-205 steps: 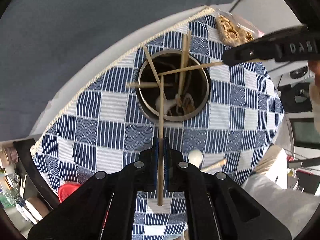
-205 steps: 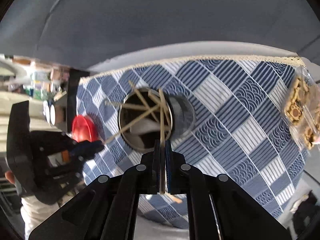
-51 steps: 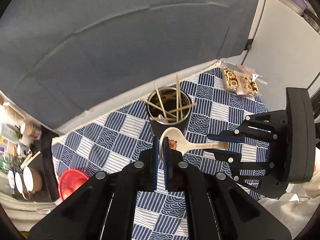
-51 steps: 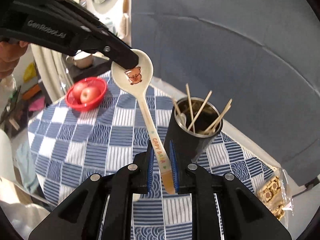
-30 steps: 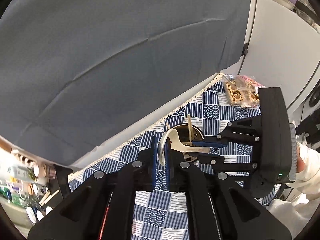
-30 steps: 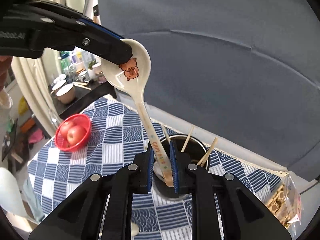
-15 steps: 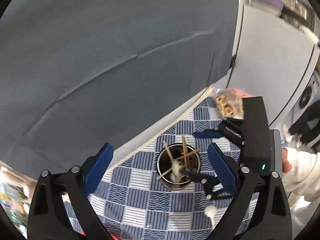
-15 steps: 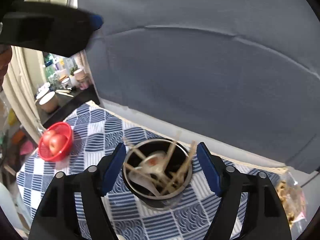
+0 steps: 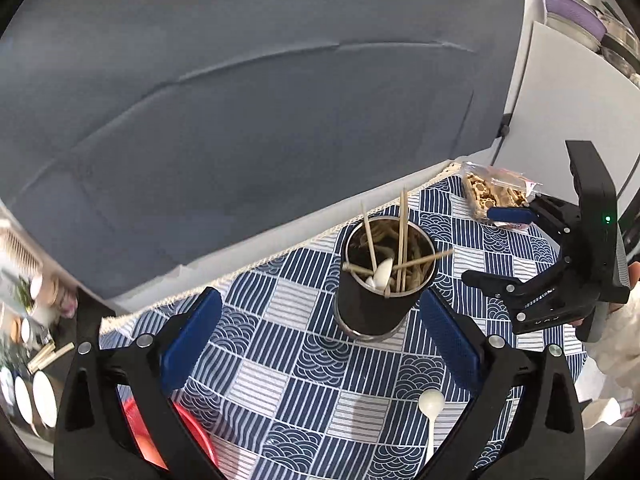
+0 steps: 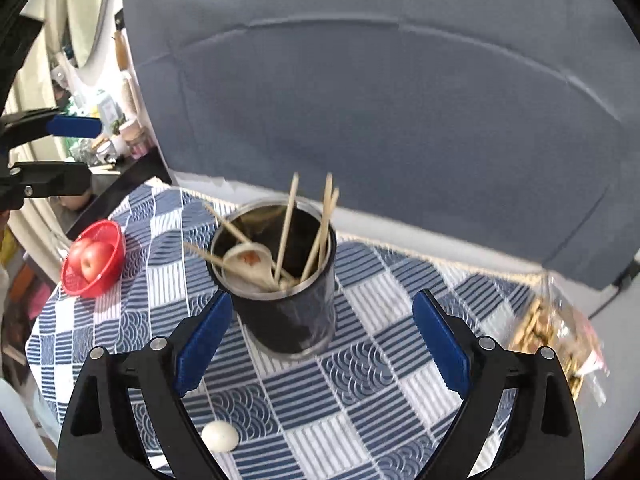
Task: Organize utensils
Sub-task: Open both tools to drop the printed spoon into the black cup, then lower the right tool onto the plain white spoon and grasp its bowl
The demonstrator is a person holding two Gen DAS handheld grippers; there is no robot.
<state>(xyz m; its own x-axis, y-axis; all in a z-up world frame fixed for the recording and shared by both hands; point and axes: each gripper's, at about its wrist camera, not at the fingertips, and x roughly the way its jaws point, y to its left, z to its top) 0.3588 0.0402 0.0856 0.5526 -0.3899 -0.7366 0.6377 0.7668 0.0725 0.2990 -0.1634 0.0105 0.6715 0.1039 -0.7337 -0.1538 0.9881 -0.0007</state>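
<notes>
Dark cylindrical metal cup w/ a shiny steel rim [image 10: 282, 308] stood upright on the blue-and-white patterned tablecloth [image 10: 360, 376], near the table's far edge. Inside it: several thin wooden chopsticks [image 10: 286, 224] leaning at diff. angles, tips sticking out above the rim, plus a cream ceramic spoon w/ an orange animal print [image 10: 248, 262] lying bowl-up against the inner wall. Second plain white spoon [image 9: 431, 404] lay on the cloth nearer the cameras, apart from the cup. Red plastic mesh basket [image 10: 94, 264] held red apples, off to the left side. Clear plastic bag of brown biscuits [image 9: 496, 196] sat at the far right corner. Left gripper [image 9: 316, 344] had just been opening, jaws spread wide, nothing btwn them. Right gripper [image 10: 320, 344] likewise had just been opening, jaws wide, gripping nothing.
</notes>
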